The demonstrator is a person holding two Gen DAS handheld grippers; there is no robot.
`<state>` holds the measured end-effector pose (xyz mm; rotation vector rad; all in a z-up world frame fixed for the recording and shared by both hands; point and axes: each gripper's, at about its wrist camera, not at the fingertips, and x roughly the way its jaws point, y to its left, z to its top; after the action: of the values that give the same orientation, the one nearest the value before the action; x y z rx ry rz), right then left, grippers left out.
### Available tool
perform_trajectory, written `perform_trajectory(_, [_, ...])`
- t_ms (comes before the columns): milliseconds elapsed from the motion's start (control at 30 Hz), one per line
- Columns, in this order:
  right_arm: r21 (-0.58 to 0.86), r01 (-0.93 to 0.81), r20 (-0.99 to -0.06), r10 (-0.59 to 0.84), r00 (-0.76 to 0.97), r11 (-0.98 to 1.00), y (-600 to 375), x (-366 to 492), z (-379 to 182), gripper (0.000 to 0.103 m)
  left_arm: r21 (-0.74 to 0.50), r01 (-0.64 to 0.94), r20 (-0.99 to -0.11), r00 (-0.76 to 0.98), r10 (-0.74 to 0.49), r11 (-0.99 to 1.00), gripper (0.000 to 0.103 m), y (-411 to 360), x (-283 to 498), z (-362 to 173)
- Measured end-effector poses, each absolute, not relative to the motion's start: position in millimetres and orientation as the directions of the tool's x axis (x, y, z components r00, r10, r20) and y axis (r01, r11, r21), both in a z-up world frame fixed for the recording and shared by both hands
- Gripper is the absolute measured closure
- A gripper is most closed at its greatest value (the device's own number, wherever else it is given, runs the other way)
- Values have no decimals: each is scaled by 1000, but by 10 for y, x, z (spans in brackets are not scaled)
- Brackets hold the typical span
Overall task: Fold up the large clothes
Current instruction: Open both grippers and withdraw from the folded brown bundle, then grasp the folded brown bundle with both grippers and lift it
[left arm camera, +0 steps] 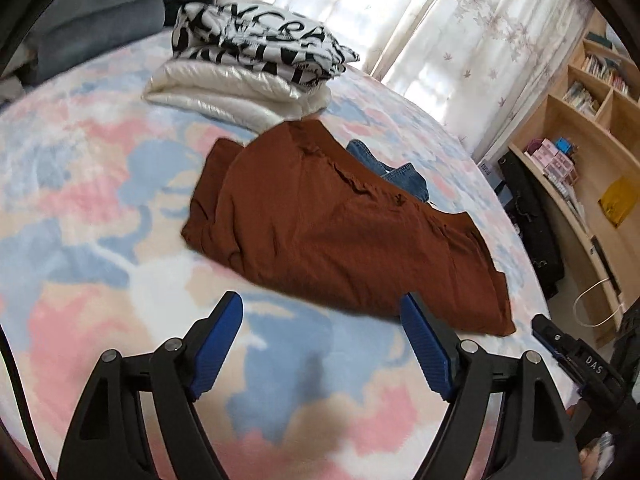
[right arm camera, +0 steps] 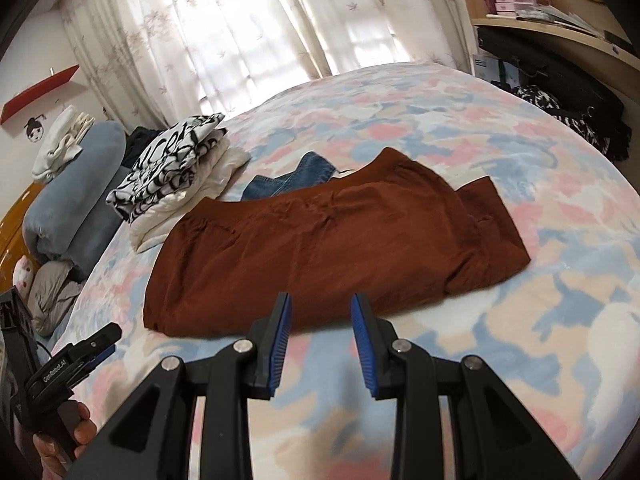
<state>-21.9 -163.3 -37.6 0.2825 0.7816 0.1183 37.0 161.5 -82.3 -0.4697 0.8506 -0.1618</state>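
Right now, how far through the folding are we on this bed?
Done: a black-and-white printed garment lies folded on top of a white one, stacked near the bedding. The rust-brown garment lies folded flat on the bedspread, though its edges look loose. In hand: nothing; the left claw and the right claw are both open and empty. Left: the blue denim piece behind the brown one looks unfolded.

Left gripper [left arm camera: 322,312] fingers splayed wide and empty — right gripper [right arm camera: 320,314] fingers narrower, seemingly gripping nothing.

Folded garment [right arm camera: 320,240] mid-bed [right arm camera: 520,320], clothes stack [right arm camera: 176,176] behind-left (jeans [right arm camera: 296,180] between them)
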Motion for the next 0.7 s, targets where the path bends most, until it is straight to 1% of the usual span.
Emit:
perform_trajectory(100, [287,-13,-680,213,701,958,-1556,-195,-403,72,-516,-56,-679,634,-369,855,23,1640,413,-989])
perform_trajectory(300, [257,-50,-669,215,711,965,-1393,-136,-444,72,-593,-119,-678,608,-414,796,23,1693,565,-1344])
perform_trajectory(533, [252,-81,-670,234,705,964,-1265,25,-532,72,-627,-170,-659,637,-400,760,23,1736,869,-1579])
perform_trajectory(700, [255,-87,-678,242,694,963,-1225,176,-610,72,-645,-223,-663,638,-391,731,23,1770,1193,-1742])
